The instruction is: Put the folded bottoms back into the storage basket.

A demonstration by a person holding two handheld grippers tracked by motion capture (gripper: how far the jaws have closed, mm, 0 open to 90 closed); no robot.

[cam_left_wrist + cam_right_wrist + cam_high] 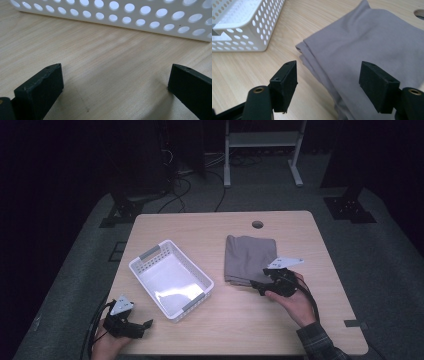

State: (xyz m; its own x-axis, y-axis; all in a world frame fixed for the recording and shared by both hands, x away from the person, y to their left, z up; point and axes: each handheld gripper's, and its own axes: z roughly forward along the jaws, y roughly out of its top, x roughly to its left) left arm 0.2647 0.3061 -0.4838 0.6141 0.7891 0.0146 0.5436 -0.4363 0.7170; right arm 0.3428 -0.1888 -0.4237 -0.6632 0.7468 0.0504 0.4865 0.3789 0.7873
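Note:
A folded grey cloth point(248, 257) lies on the wooden table point(235, 330), right of centre. My right gripper point(256, 286) hovers at the cloth's near edge, open. In the right gripper view its jaws straddle the cloth's point(372, 42) front corner without gripping it. A white perforated basket point(170, 279) sits left of centre, nothing inside it. My left gripper point(146, 324) rests near the table's front left corner, open, its jaws pointing toward the basket's side wall point(140, 18) with bare wood between them.
A round cable hole point(257, 224) is in the table's far edge. Beyond the table stand a white frame point(262, 150) and dark stands with cables on the grey floor. The basket's corner point(247, 27) lies left of the cloth.

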